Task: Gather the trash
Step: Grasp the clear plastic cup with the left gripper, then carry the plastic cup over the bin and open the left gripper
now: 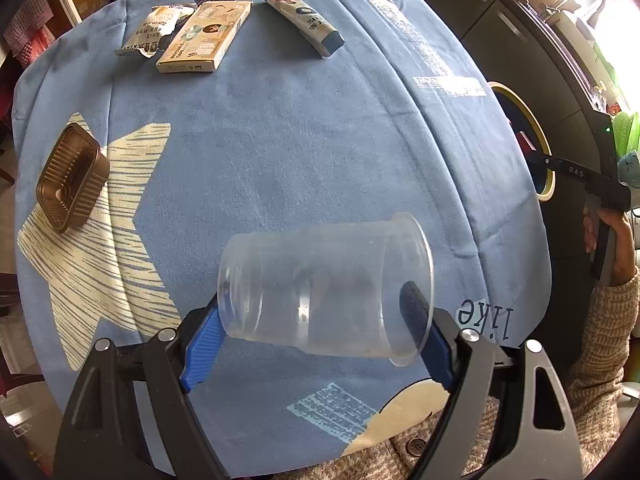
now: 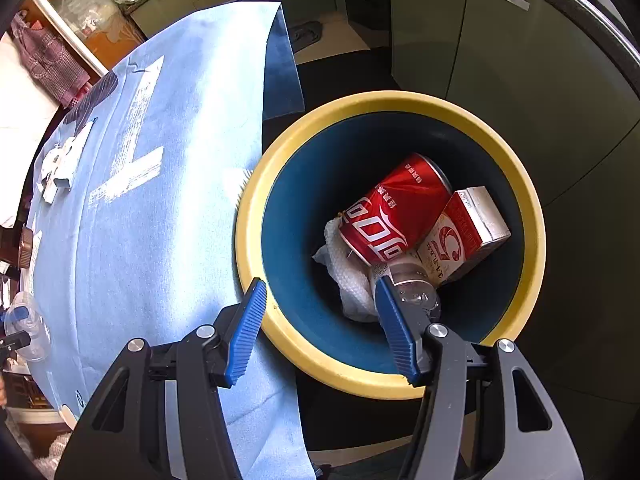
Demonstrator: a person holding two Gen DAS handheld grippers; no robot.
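My left gripper [image 1: 316, 320] is shut on a clear plastic cup [image 1: 324, 288] lying sideways, one finger outside its base and one inside its mouth, held just above the blue tablecloth [image 1: 280, 140]. A brown plastic tray [image 1: 72, 180], a torn wrapper [image 1: 150, 32], a flat carton [image 1: 204, 36] and a tube [image 1: 306, 20] lie on the cloth. My right gripper [image 2: 320, 320] is open and empty over the yellow-rimmed bin [image 2: 532, 216], which holds a red cola can [image 2: 388, 212], a red-and-white carton [image 2: 464, 232], a clear bottle [image 2: 416, 292] and white paper [image 2: 352, 280].
The bin stands on the dark floor beside the table's right edge [image 2: 272, 128]. Dark green cabinets [image 2: 520, 60] stand behind it. The bin's rim [image 1: 524, 120] and the right gripper [image 1: 576, 176] also show in the left wrist view.
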